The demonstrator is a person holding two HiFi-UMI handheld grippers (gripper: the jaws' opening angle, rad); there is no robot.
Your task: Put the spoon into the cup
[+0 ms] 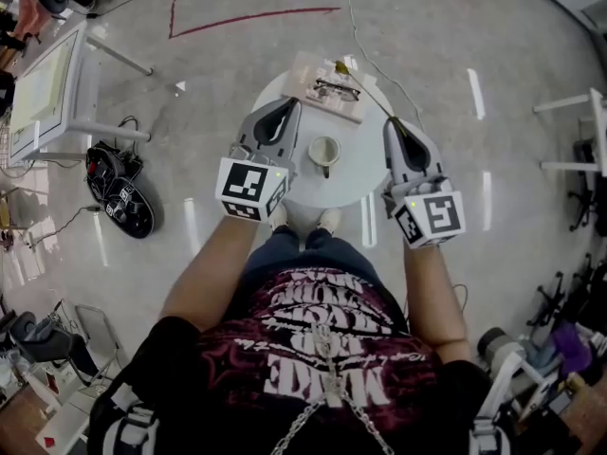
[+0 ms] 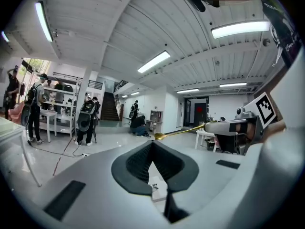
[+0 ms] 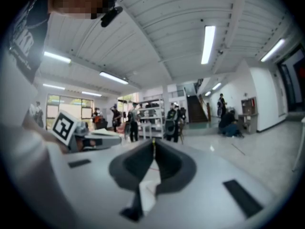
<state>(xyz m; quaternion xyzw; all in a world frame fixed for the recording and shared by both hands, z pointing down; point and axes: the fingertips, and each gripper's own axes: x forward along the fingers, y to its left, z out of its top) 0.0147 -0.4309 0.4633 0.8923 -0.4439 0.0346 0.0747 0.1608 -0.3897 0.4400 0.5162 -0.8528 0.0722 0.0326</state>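
Note:
A cream cup [image 1: 323, 152] stands upright near the front of a small round white table [image 1: 368, 164]. My right gripper [image 1: 393, 121] hovers at the table's right edge, shut on the handle end of a gold spoon [image 1: 365, 91], which slants up and left over the table. The left gripper view shows the spoon [image 2: 178, 132] sticking out level from the right gripper [image 2: 228, 127]. In the right gripper view the handle [image 3: 153, 146] is a thin line between the closed jaws. My left gripper [image 1: 289, 104] is left of the cup, shut and holding nothing, with its tips [image 2: 152, 143] together.
A book with a pair of glasses [image 1: 327, 85] lies at the table's far side. A white desk [image 1: 47, 93] and black gear [image 1: 123, 192] on the floor are to the left. Several people [image 2: 86, 118] stand in the background. Chairs and clutter [image 1: 560, 330] are at the right.

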